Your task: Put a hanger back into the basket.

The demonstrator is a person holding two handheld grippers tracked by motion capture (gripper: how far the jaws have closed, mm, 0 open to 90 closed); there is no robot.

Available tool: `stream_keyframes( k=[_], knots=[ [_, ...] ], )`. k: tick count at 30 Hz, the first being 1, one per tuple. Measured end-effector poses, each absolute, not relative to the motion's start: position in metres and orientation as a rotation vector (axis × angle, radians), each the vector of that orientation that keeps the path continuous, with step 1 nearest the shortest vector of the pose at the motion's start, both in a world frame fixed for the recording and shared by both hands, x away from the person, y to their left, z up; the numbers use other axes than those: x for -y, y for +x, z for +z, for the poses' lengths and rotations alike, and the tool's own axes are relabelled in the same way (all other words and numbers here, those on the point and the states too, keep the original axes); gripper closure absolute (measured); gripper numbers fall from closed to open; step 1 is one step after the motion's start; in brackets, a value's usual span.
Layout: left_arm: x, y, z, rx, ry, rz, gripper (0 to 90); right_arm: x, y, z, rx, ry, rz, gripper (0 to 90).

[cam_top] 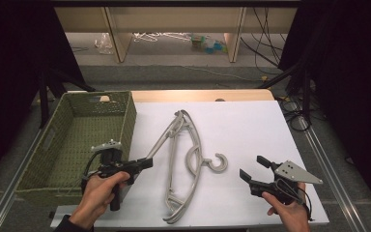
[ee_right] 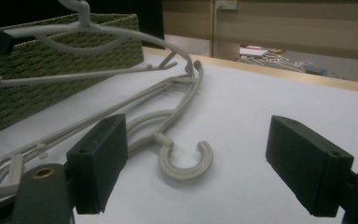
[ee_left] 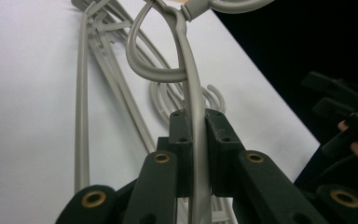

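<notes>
Nearest the high camera, two hands come in from the bottom edge, each working a black two-jaw gripper over a white table top point(cam_top: 251, 121). On the left, the left gripper point(cam_top: 147, 163) has its jaws clamped tight on the thin grey arm of a plastic clothes hanger point(cam_top: 166, 133); its own view shows that arm point(ee_left: 193, 102) pinched between the two pads, and the right gripper view shows the hanger lifted clear of the table, its hook toward the basket. Below and beside it, more grey hangers point(cam_top: 189, 159) lie stacked flat on the white surface, one hook point(cam_top: 219, 163) curling out toward the right gripper point(cam_top: 254, 167). That gripper hovers near the table's right front corner with its jaws spread wide and nothing between them, the loose hook point(ee_right: 186, 161) lying on the table ahead of its pads. Left of the hangers stands a green woven basket point(cam_top: 125, 126), rectangular, with a handle cut into its wall; what shows of its inside is bare woven floor, and the held hanger sits just outside its right wall
</notes>
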State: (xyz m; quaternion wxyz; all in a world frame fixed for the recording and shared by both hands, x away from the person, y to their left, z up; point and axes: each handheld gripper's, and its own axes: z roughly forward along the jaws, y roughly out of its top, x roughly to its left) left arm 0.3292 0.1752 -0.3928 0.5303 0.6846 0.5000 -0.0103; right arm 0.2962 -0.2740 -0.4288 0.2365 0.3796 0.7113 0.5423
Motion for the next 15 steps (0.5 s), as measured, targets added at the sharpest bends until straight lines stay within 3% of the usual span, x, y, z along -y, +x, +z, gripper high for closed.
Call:
stream_keyframes(
  k=[9,15],
  knots=[
    [-0.192,0.328,-0.361,-1.152,1.565,-0.002,81.9,0.273,0.297,-0.429,-1.935,1.039,1.517,21.7],
    [-0.223,0.330,-0.335,-1.120,1.530,0.076,81.9,0.274,0.297,-0.429,-1.944,1.047,1.507,21.7]
  ],
)
